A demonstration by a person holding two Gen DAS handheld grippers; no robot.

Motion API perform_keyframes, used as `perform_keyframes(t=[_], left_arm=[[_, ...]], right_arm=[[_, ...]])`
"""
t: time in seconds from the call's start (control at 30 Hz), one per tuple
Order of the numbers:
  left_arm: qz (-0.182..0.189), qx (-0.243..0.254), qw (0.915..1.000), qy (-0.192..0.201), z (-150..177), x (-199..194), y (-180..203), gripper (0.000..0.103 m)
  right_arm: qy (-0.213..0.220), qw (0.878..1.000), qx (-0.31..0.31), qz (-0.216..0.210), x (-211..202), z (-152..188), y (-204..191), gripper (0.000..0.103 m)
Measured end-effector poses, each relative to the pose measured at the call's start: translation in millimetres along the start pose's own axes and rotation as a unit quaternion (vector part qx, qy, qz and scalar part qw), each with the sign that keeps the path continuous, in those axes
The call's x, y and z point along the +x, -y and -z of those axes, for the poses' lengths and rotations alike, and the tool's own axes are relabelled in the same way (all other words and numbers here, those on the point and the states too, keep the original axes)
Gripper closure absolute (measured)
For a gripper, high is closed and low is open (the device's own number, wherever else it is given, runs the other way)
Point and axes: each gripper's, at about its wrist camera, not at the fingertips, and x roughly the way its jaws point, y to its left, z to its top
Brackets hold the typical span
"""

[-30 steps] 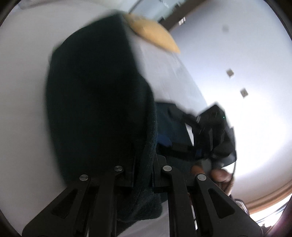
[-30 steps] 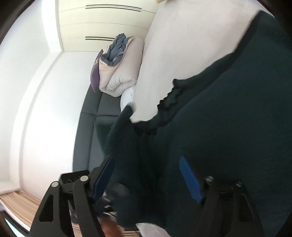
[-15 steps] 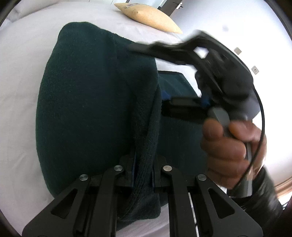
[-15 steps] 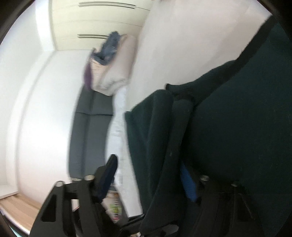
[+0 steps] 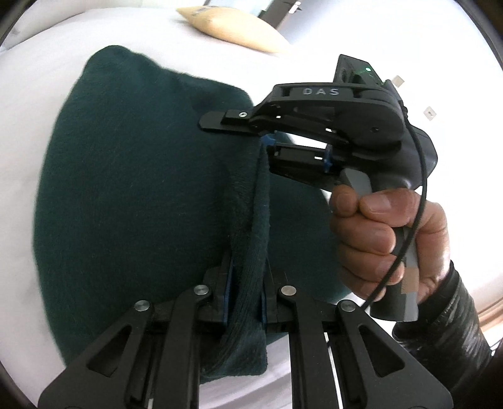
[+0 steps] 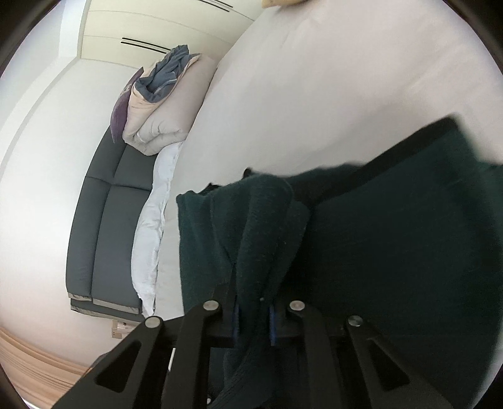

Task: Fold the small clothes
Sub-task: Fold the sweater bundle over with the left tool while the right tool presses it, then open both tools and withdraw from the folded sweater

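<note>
A dark green knit garment (image 5: 132, 195) hangs over the white bed (image 5: 28, 103), held up by both grippers. My left gripper (image 5: 245, 302) is shut on a bunched edge of the garment. My right gripper (image 6: 254, 317) is shut on another fold of the garment (image 6: 393, 251). In the left wrist view the right gripper (image 5: 267, 141) reaches in from the right, held by a hand, its tips at the same edge of cloth further up.
A tan pillow (image 5: 232, 28) lies at the far end of the bed. In the right wrist view a rolled beige and blue duvet (image 6: 163, 103) sits on a dark grey sofa (image 6: 107, 226), with wardrobes (image 6: 151, 28) behind and wooden floor (image 6: 28, 355) below.
My right gripper was open beside the cloth; it has closed on a fold of the garment. The left gripper keeps its hold, and the garment has steadied over the bed.
</note>
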Motion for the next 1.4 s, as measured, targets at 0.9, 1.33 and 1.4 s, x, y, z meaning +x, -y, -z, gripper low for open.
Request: perform_keyframes(t=[0.9, 1.33, 1.4], left_arm=[[0.084, 0.058, 0.9948, -0.008, 39, -94, -45, 0.036], [-0.004, 0.028, 0.9992, 0.028, 29, -123, -135, 0.037], [-0.008, 0.023, 0.9993, 0.028, 31, -126, -145, 0.037]], right_arm=[[0.005, 0.999, 0.033, 0.016, -94, 12, 61, 0.056], [0.03, 0.994, -0.007, 0.105, -117, 118, 25, 0.058], [0.027, 0.992, -0.019, 0.12, -112, 124, 24, 0.081]])
